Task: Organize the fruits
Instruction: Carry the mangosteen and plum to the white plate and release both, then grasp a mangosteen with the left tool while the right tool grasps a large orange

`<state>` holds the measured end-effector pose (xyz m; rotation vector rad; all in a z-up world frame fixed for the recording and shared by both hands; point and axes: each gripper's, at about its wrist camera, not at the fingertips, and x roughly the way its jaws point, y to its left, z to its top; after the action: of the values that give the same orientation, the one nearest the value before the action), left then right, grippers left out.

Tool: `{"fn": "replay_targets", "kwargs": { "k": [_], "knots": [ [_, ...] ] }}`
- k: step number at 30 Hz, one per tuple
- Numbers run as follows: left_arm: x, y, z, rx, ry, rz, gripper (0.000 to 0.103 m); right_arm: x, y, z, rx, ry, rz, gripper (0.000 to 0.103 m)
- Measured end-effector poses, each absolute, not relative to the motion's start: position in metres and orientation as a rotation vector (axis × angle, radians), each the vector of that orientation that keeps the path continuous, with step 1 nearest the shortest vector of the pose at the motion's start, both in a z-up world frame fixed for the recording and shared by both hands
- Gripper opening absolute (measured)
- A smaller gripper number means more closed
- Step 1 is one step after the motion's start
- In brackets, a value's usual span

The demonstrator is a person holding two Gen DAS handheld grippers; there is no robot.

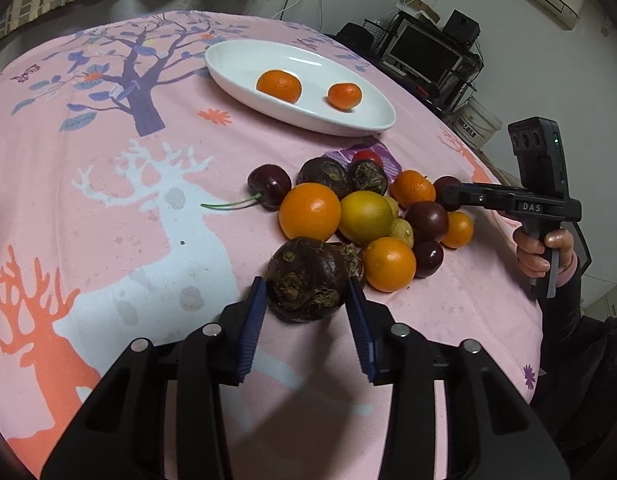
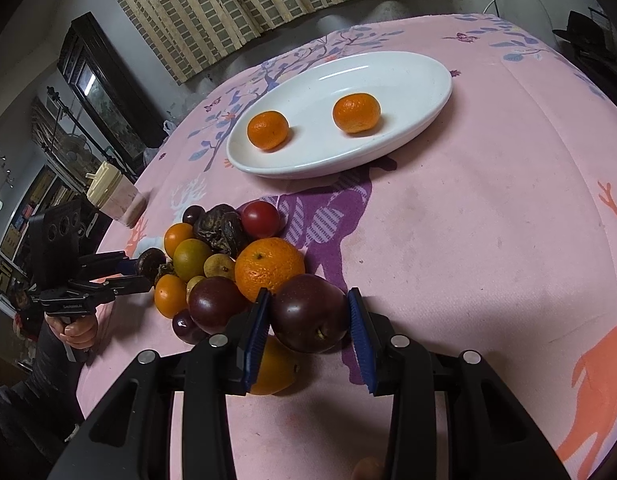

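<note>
A pile of fruit (image 1: pixel 364 216) lies on the pink tablecloth: oranges, dark plums, cherries and brown water chestnuts. My left gripper (image 1: pixel 306 300) is shut on a large brown water chestnut (image 1: pixel 304 278) at the near edge of the pile. My right gripper (image 2: pixel 308 312) is shut on a dark purple plum (image 2: pixel 310 312) at its side of the pile, next to a big orange (image 2: pixel 268 266). A white oval plate (image 1: pixel 236 60) beyond the pile holds two mandarins (image 1: pixel 278 86) (image 1: pixel 344 96). The plate also shows in the right wrist view (image 2: pixel 412 76).
The round table's pink cloth (image 2: pixel 488 220) spreads wide to the right of the pile. A plastic cup (image 2: pixel 116 196) stands near the far left table edge. Shelves with a monitor (image 1: pixel 424 56) and a bucket (image 1: pixel 478 122) stand beyond the table.
</note>
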<state>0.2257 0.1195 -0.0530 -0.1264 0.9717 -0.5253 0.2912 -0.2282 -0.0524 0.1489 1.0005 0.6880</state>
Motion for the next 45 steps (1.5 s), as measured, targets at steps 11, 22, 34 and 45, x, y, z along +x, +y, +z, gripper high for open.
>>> {"fn": "replay_targets", "kwargs": {
  "k": [11, 22, 34, 45],
  "knots": [
    [0.301, 0.078, 0.001, -0.125, 0.852, -0.468, 0.040, 0.352, -0.183, -0.012, 0.090, 0.785, 0.593, 0.039],
    [0.380, 0.012, -0.017, 0.029, 0.937, -0.321, 0.064, 0.377, -0.177, -0.017, 0.010, 0.758, 0.503, 0.073],
    [0.285, 0.090, -0.002, -0.062, 0.805, -0.114, 0.096, 0.331, -0.174, -0.011, 0.031, 0.890, 0.686, 0.079],
    [0.244, 0.117, -0.024, -0.081, 0.838, -0.120, 0.096, 0.314, -0.175, -0.046, 0.029, 1.042, 0.711, 0.052]
  ]
}}
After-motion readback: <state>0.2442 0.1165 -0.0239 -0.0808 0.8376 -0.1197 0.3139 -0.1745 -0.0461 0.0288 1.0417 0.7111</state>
